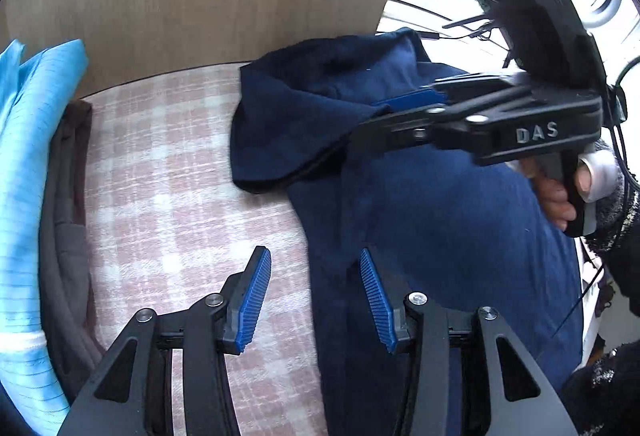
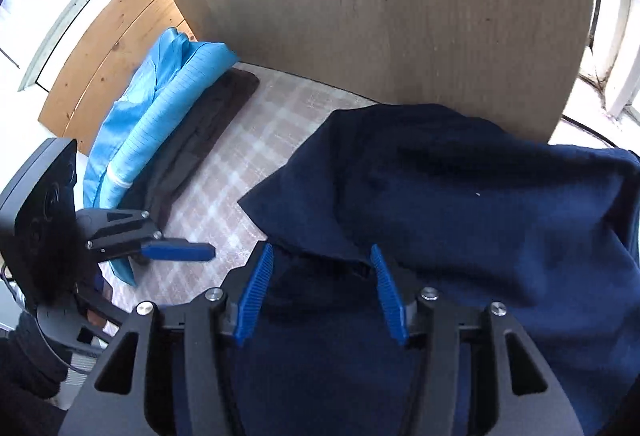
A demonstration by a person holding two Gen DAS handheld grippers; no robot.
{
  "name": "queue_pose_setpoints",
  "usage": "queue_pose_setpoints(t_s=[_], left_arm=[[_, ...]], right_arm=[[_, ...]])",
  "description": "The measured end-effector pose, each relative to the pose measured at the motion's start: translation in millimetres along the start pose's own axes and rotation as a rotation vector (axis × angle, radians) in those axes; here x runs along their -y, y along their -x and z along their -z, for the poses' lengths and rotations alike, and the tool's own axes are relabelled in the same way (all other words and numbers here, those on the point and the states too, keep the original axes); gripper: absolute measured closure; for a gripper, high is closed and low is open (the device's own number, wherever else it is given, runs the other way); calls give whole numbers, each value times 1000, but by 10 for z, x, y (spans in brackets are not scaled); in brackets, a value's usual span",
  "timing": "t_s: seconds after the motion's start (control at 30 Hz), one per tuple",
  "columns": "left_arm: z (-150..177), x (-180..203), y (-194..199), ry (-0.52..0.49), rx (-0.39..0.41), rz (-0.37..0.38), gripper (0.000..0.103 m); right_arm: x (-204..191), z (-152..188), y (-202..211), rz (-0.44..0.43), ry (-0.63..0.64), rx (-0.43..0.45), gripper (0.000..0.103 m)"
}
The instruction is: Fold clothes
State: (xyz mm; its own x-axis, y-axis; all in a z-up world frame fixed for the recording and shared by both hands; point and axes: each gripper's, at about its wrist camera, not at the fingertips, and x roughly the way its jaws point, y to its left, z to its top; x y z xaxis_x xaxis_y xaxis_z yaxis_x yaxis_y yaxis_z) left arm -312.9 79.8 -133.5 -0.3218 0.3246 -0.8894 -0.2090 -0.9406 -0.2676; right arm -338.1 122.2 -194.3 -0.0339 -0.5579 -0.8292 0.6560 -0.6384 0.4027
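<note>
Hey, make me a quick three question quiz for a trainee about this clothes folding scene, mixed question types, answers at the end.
1. True or false: the left hand-held gripper is clamped on the navy garment.
2. Multiple choice: what lies directly under the light blue garment at the far side of the checked cloth? A) a dark grey folded garment B) a white towel C) a cardboard box
3. Fill in: the right hand-held gripper has its jaws ____ over the navy garment's folded-over edge.

Key: 1 false, its jaws are open with nothing between the fingers. 2 A, the dark grey folded garment. 3 open.
</note>
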Motion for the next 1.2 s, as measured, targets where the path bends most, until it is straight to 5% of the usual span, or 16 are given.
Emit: queue_pose_setpoints(t_s=[0.3,0.33,0.4,0.7,0.9,1.2], left_arm=[[-367,194,-400,-42,-4,61,64],[-379,179,-413,-33,8,79,69],[-375,129,-414,-8,16,123,103],[120,-34,-46,52,74,179,100],[329,42,-129,70,63,202,100],[431,76,-146,72,78,201,100]], right_arm=[[144,-25,429,30,-42,70,52],[169,-25,483,34,-47,78,52],[218,-27,584,41,-57,92,53],[52,-358,438,43,-5,48,53],[-573,-545,-115,33,158,-112,52],[-839,-383,-868,186,323,-293,51]])
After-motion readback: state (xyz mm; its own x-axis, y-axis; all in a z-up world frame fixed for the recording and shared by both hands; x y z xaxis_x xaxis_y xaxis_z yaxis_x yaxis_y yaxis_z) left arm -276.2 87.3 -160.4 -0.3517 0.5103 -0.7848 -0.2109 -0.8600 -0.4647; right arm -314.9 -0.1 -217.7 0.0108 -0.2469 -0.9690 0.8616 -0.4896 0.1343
